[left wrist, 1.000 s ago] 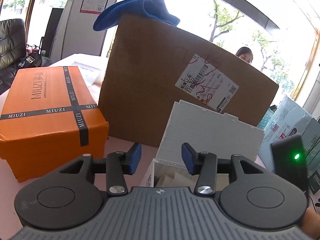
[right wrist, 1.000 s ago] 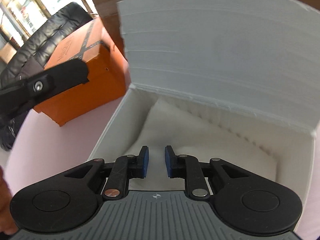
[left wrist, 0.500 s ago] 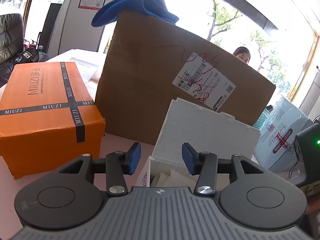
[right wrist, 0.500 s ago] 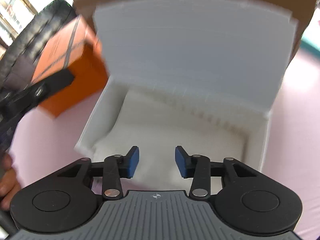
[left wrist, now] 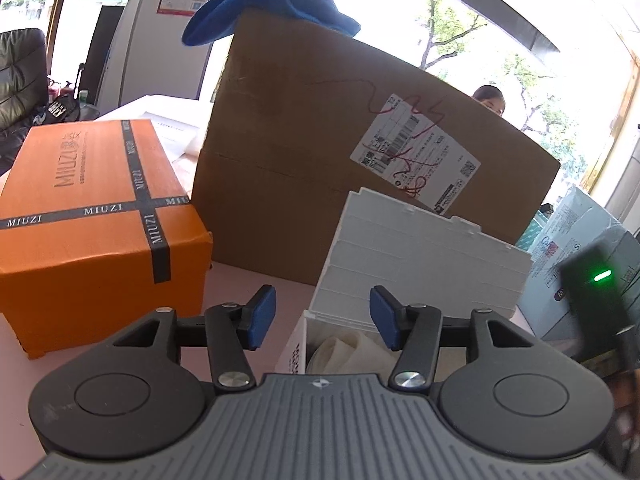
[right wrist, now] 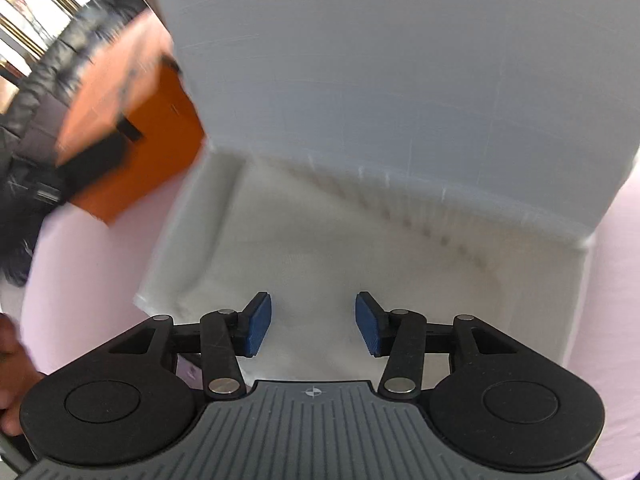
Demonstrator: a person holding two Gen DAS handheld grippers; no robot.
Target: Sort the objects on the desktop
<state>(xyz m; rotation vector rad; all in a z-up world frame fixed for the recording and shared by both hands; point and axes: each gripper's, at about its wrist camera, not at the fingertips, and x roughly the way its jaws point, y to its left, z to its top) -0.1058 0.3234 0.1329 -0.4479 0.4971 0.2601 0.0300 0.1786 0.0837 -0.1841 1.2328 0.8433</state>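
Pale pink tabletop (left wrist: 288, 296) runs under everything I can see, with bright windows and trees behind. From my left gripper (left wrist: 322, 318), fingers spread wide and holding nothing, the orange MIUZI box (left wrist: 88, 216) sits at ten o'clock and a tall brown shipping carton (left wrist: 320, 152) stands at twelve with a blue cloth (left wrist: 272, 4) draped on its top edge. Just ahead at one o'clock is the white hinged box (left wrist: 420, 256), its lid propped upright against the carton, which I judge keeps the mouth clear for dropping things in. Crumpled white paper (left wrist: 344, 350) shows inside. Pale blue printed packs (left wrist: 576, 232) lean at three o'clock.

My right gripper (right wrist: 313, 328) hangs directly above that same box's cavity (right wrist: 360, 248), fingers wide apart and empty; the view is motion-blurred, so finer detail is lost. The lid (right wrist: 380, 60) fills twelve o'clock and the orange box is at ten. I see only paper lining below the pads. I judge the box to be the sorting destination and this hand to be free for the next object, though none is clearly in view.
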